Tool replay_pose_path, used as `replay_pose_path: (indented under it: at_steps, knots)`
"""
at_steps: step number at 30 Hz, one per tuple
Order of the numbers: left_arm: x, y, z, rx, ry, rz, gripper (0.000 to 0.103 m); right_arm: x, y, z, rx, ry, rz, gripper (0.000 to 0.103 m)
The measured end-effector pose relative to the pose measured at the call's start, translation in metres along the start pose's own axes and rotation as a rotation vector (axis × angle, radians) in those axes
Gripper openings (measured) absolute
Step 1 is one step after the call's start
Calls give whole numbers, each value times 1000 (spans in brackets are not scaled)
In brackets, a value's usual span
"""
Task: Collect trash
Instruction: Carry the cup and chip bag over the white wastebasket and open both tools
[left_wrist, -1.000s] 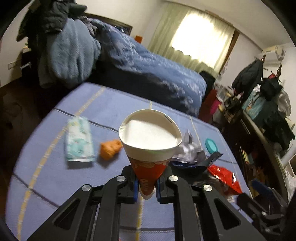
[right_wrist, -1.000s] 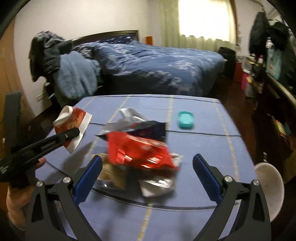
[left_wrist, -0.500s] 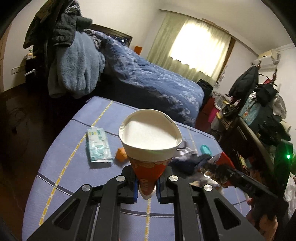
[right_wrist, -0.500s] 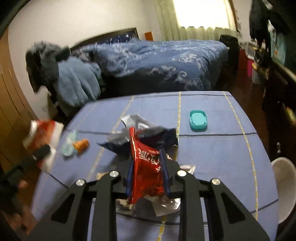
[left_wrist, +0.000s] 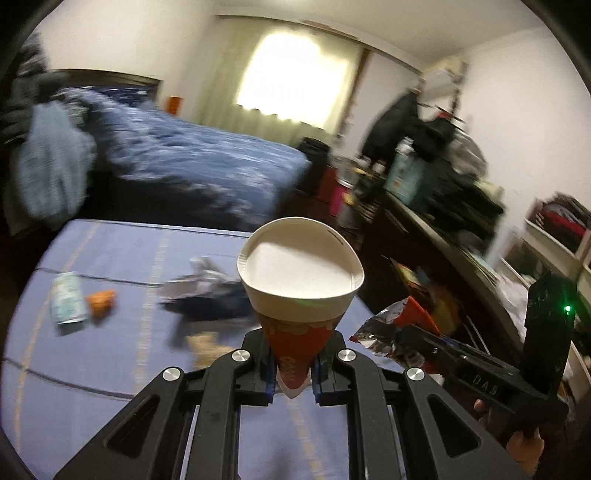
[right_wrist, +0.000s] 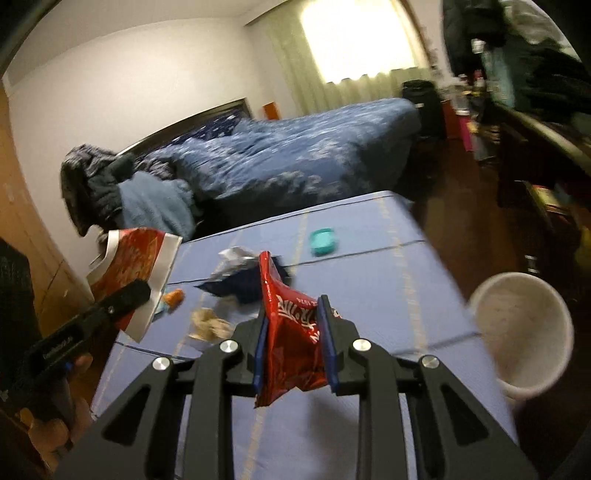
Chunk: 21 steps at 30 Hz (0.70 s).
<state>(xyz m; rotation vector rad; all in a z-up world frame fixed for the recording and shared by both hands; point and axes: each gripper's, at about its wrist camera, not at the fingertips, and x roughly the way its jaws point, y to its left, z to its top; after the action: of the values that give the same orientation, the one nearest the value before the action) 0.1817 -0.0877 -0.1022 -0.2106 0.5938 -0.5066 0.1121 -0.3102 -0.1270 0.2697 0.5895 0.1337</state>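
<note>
Bedroom backdrop, blurred: blue-quilted bed (right_wrist: 303, 147) under a bright curtained window, blue cloth-covered table (right_wrist: 376, 266) up front.

Left gripper (left_wrist: 293, 369) pinched on paper cup (left_wrist: 301, 284), jaws pressed against the red tapered base, white mouth facing the lens, rim squashed slightly oval. Right gripper (right_wrist: 295, 343) clamped on red snack wrapper (right_wrist: 290, 332), bag gathered and creased between the blue pads, upper end sticking up past the fingertips, lower end hanging beneath. Both items raised clear of the table.

Further out on the cloth: dark blue and silver wrappers (right_wrist: 243, 277) heaped mid-table, crumpled tan scrap (right_wrist: 208, 323) just in front of them, orange scrap (left_wrist: 101, 301) beside a pale green tissue pack (left_wrist: 68, 302), teal soap dish (right_wrist: 322, 240) well apart toward the far edge. White bin (right_wrist: 521, 332) off the table's right side, mouth open; probably the drop point.

Handling, as judgement: cup light, thin-walled, easily crushed; base grip sound, gentle pressure enough. Wrapper near weightless, slick foil, floppy; best taken across a bunched fold. Remaining wrappers likely the same: pinch a raised crease, not a flat face.
</note>
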Motion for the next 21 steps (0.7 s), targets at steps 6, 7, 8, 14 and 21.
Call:
replay_pose_path:
  at_steps: [6,7,8,14,21]
  knots:
    - [54,-72,5,118,65,-130,14,-37,-72,-4,60,-82,-214,25]
    - [64,-85,5,136,79,-146,14,-39,-83,-5,74,-85,-236,25]
    - [81,-100,6,160,102,-172,14,-41,-97,-6,96,-86,-259,25]
    - [161,-162,-2,248,250,-244,14,-42,-170,-13,199,-82,-377,25]
    - [238,-214,-20,288,404,-278,14,-17,-231,-18,263,-30,-428,26]
